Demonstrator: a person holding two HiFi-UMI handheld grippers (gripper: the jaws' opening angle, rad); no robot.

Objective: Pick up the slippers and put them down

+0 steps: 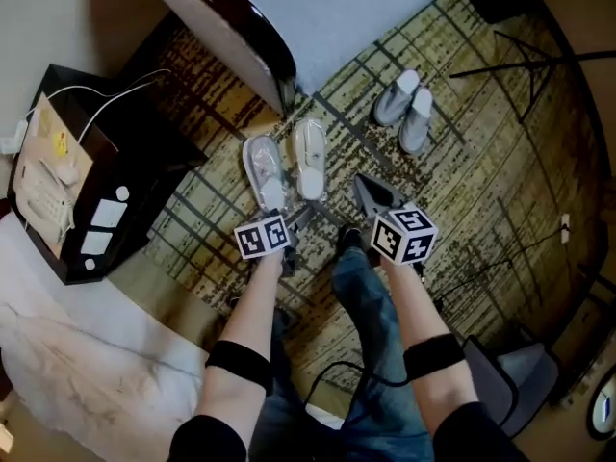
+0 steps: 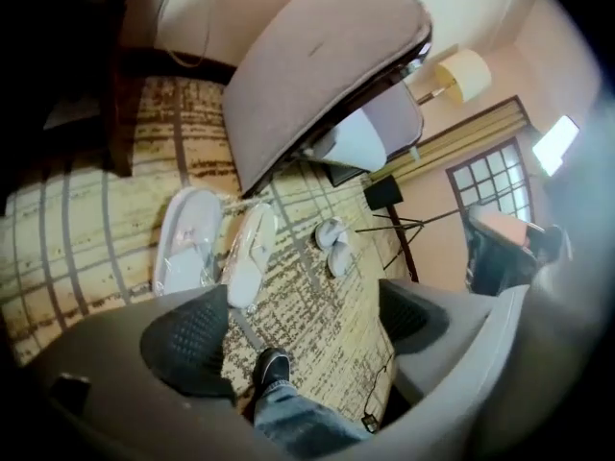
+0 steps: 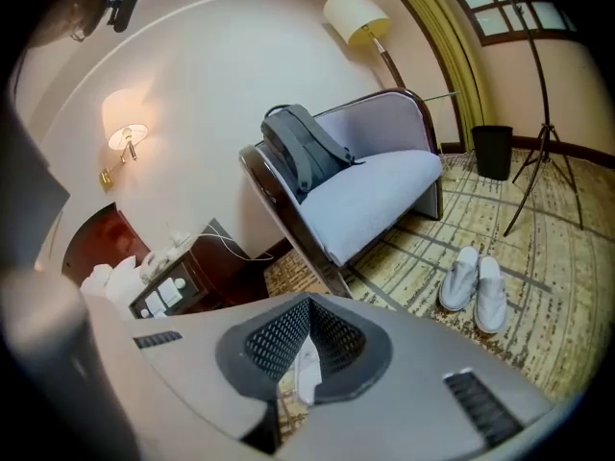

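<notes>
Evidently we judge the put-down done: wrapped slippers (image 1: 286, 166) lie on carpet (image 1: 481, 210), left gripper (image 2: 303, 329) gaping, right gripper (image 3: 306, 344) closed, both empty (second pair (image 1: 405, 111) nearby); next, withdraw.

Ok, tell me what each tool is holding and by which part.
Nothing is held. The left tool is open with nothing between its jaws; the right tool is shut on nothing. The wrapped slippers lie on the carpet.
</notes>
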